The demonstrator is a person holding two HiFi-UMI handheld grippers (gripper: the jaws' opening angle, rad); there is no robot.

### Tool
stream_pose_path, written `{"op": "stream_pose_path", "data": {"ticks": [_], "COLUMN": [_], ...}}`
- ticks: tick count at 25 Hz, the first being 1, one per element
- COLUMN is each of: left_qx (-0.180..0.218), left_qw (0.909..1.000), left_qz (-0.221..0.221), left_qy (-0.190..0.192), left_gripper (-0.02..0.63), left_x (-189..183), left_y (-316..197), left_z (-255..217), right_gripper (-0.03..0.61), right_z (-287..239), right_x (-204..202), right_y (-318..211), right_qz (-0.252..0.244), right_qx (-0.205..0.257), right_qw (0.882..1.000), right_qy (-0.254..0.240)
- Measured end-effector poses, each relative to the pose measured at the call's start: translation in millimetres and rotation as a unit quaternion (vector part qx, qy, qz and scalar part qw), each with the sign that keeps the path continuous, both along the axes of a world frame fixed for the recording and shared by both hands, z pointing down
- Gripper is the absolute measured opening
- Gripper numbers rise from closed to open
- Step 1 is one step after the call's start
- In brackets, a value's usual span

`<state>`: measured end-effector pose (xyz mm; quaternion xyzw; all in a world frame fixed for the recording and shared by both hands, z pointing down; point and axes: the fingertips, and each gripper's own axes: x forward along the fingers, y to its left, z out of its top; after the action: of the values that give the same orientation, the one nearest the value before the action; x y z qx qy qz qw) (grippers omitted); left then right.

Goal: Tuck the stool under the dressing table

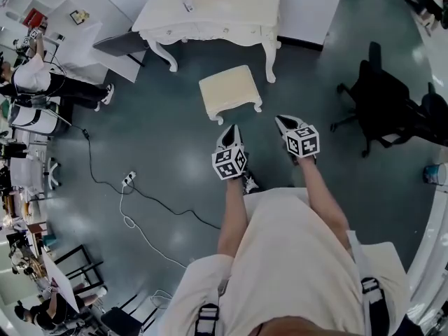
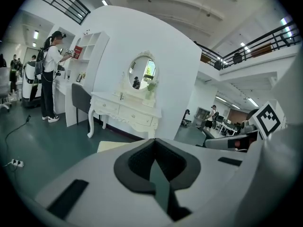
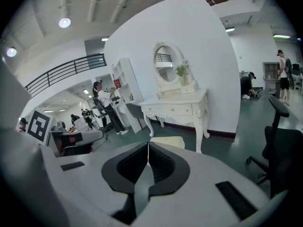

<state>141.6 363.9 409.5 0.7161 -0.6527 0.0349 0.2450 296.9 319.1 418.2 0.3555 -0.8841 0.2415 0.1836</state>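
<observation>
A cream stool (image 1: pixel 229 90) with a square padded seat stands on the dark floor, a short way out from the white dressing table (image 1: pixel 210 12). The table backs onto a white wall and carries an oval mirror (image 2: pixel 141 72). My left gripper (image 1: pixel 230 129) is shut and empty, just short of the stool's near edge. To its right, my right gripper (image 1: pixel 279 120) is shut too, holding nothing. In the left gripper view the stool (image 2: pixel 113 145) shows partly over the jaws. The right gripper view has the stool (image 3: pixel 169 141) in front of the table (image 3: pixel 177 108).
A black office chair (image 1: pixel 383 110) stands right of the table. A grey chair (image 1: pixel 120 44) sits at a white desk to the left, where a person (image 1: pixel 42 79) stands by shelves. A power strip with a cable (image 1: pixel 129 179) lies on the floor at left.
</observation>
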Motion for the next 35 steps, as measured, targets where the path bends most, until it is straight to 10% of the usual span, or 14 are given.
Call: {"op": "stream_pose_path", "data": {"ticks": [35], "left_qx": [-0.010], "left_qw": [0.9998], "left_qz": [-0.007], "left_qy": [-0.018], "left_gripper": [0.015], "left_x": [-180.9], "left_y": [2.3], "left_z": [22.0], "right_gripper": [0.044], "right_z": [27.8], "right_x": [-141.5], "right_y": [-37.2], "right_qz": [0.072], "right_qx": [0.001], "right_qw": [0.997], "right_qy": [-0.016]}}
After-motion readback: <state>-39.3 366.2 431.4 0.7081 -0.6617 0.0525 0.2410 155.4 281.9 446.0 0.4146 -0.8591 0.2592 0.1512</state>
